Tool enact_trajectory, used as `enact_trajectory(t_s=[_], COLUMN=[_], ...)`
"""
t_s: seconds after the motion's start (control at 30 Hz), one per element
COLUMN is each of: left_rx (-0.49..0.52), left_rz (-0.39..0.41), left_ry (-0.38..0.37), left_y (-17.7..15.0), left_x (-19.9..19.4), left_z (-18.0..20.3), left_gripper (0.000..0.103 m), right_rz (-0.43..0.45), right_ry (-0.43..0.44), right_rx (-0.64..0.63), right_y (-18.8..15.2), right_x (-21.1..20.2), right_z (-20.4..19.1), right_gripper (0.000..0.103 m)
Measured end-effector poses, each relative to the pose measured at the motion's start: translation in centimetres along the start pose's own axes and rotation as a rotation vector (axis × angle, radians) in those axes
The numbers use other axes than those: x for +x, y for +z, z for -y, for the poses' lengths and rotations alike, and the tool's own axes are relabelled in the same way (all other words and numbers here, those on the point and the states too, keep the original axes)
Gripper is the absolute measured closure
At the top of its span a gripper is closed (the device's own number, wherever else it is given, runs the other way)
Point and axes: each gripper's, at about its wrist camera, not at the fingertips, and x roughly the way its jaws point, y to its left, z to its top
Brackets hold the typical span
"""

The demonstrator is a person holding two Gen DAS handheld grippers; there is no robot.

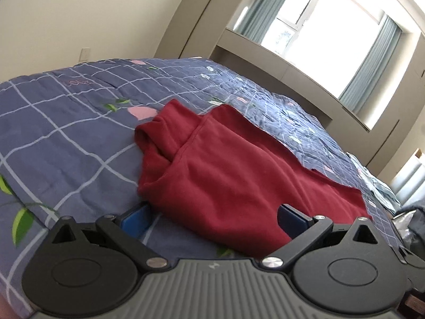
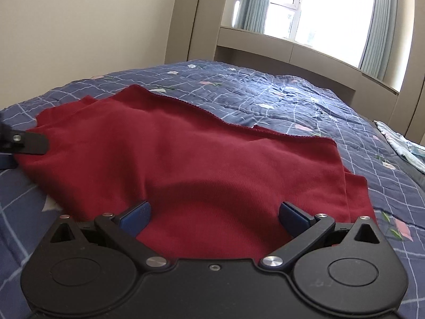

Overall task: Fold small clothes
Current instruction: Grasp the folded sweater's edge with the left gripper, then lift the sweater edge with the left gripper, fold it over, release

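Red cloth [image 2: 186, 159] lies flat on the blue checked bed cover [image 2: 292, 101], its long side running left to right. The right gripper [image 2: 213, 212] has fingers wide apart over the near edge. The left gripper [image 1: 212, 214], fingers apart too, straddles the left end.

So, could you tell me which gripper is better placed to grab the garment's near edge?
Probably the right gripper: its open jaws straddle the red garment. The left gripper sits at its corner, partly over the quilt.
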Motion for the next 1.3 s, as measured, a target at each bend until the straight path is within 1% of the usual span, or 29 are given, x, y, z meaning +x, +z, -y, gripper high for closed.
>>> enact_trajectory(t_s=[0.07,0.2,0.27,0.33,0.43,0.63,0.73,0.77,0.83,0.87,0.9,0.93,0.97,1.0,1.07,1.1,1.17,1.23,1.3], left_rx=[0.02,0.138,0.164,0.169,0.139,0.031,-0.07,-0.124,-0.19,-0.209,-0.216,-0.221,-0.23,-0.247,-0.292,-0.323,-0.345,-0.358,-0.394], left_rz=[0.016,0.022,0.022,0.018,0.008,-0.027,-0.032,-0.029,-0.027,-0.022,-0.019,-0.014,-0.005,0.002,0.017,0.025,0.026,0.02,0.03], left_ry=[-0.001,0.057,0.076,0.084,0.08,0.08,0.099,0.115,0.136,0.15,0.164,0.174,0.178,0.179,0.178,0.161,0.139,0.13,0.118], left_y=[-0.4,-1.3,-1.4,-1.4,-1.1,0.3,1.2,1.5,1.9,2.0,2.0,2.0,1.9,1.8,1.7,1.5,1.5,1.5,1.5], left_x=[0.2,0.3,0.3,0.2,-0.1,0.1,0.3,0.3,0.3,0.3,0.2,0.1,0.0,-0.1,-0.3,-0.4,-0.3,-0.1,0.1], left_z=[-0.1,1.3,2.0,2.2,2.1,1.5,0.8,0.5,0.1,0.1,0.0,-0.1,-0.3,-0.7,-1.7,-2.2,-2.7,-3.2,-3.7], left_gripper=[0.0,0.0,0.0,0.0,0.0,0.0,0.003,0.007,0.012,0.019,0.029,0.035,0.054,0.068,0.073,0.073,0.073,0.069,0.067], right_rz=[0.007,0.015,0.017,0.017,0.016,0.017,0.017,0.016,0.016,0.016,0.016,0.017,0.017,0.016,0.017,0.017,0.017,0.017,0.017], right_ry=[-0.007,-0.016,-0.016,-0.015,-0.015,-0.023,-0.024,-0.023,-0.021,-0.021,-0.022,-0.022,-0.022,-0.022,-0.021,-0.022,-0.022,-0.021,-0.021], right_rx=[0.001,-0.008,-0.007,-0.007,-0.006,-0.014,-0.015,-0.014,-0.012,-0.012,-0.013,-0.013,-0.012,-0.012,-0.012,-0.012,-0.012,-0.011,-0.012], right_y=[-0.3,-0.4,-0.4,-0.4,-0.5,-0.5,-0.5,-0.5,-0.5,-0.5,-0.5,-0.5,-0.5,-0.5,-0.5,-0.5,-0.5,-0.5,-0.5], right_x=[-0.2,-0.4,-0.3,-0.3,-0.3,-0.2,-0.1,-0.1,-0.1,-0.1,-0.1,-0.1,-0.1,-0.1,-0.1,-0.1,-0.1,-0.1,-0.1], right_z=[-0.1,-0.3,-0.3,-0.3,-0.3,-0.5,-0.6,-0.6,-0.6,-0.6,-0.6,-0.6,-0.6,-0.6,-0.6,-0.6,-0.6,-0.6,-0.5], right_gripper=[0.001,0.001,0.001,0.001,0.001,0.0,0.0,0.0,0.0,0.0,0.0,0.0,0.0,0.0,0.0,0.0,0.0,0.0,0.0])
